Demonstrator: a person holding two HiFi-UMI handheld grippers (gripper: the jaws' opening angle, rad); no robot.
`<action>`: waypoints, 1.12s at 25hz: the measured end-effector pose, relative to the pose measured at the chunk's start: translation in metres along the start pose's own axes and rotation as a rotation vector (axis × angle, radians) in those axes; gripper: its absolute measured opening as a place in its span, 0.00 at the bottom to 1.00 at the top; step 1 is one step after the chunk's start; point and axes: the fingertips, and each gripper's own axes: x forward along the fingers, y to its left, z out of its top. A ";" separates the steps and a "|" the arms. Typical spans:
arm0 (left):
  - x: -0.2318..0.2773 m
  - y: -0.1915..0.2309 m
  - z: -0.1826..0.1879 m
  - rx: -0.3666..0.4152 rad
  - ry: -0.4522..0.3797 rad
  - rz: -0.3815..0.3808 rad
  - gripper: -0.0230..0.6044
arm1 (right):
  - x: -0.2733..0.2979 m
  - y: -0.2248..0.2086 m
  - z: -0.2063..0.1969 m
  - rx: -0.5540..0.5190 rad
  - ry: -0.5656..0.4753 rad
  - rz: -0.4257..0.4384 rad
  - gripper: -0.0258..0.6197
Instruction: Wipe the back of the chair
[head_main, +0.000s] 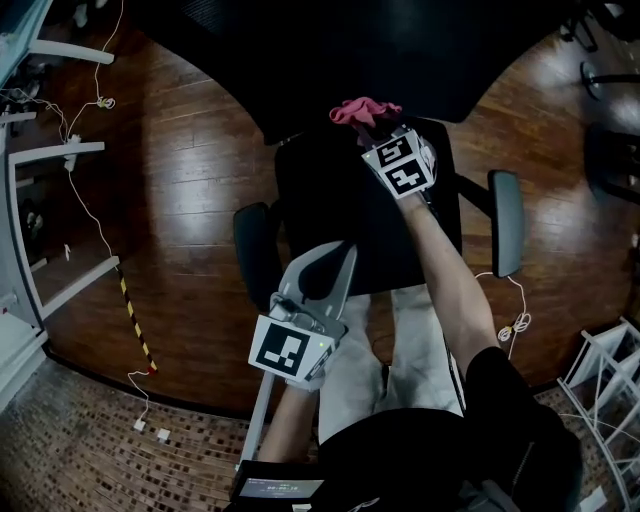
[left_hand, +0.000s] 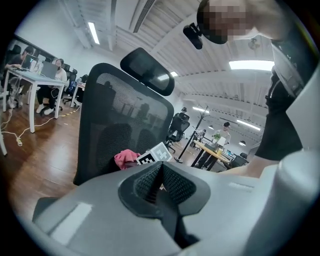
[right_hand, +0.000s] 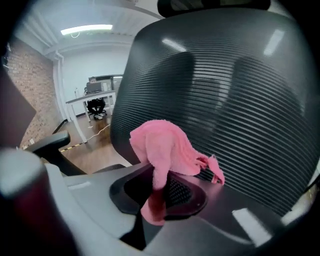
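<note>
A black mesh office chair (head_main: 340, 215) stands in front of me, its backrest (right_hand: 225, 100) filling the right gripper view. My right gripper (head_main: 372, 128) is shut on a pink cloth (right_hand: 167, 150) and holds it against the lower part of the mesh back. The same pink cloth (head_main: 362, 109) shows at the top of the seat in the head view. My left gripper (head_main: 330, 275) hangs lower, over the seat's front, shut with nothing between its jaws. From the left gripper view the chair back (left_hand: 125, 130) and the pink cloth (left_hand: 126, 158) lie ahead.
Two armrests (head_main: 507, 220) flank the seat. Wooden floor (head_main: 180, 180) surrounds the chair, with cables (head_main: 95, 215) and white desk legs (head_main: 70, 150) at left, and a white rack (head_main: 605, 375) at right. Desks and seated people (left_hand: 47, 75) fill the room behind.
</note>
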 end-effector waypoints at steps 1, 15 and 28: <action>0.004 -0.004 0.000 0.003 0.006 -0.008 0.02 | -0.008 -0.016 -0.010 0.030 0.011 -0.035 0.10; 0.047 -0.051 -0.008 0.034 0.065 -0.102 0.02 | -0.109 -0.163 -0.115 0.481 0.012 -0.460 0.10; 0.016 -0.017 -0.007 0.016 0.041 -0.024 0.02 | -0.014 -0.054 -0.061 0.341 0.028 -0.196 0.10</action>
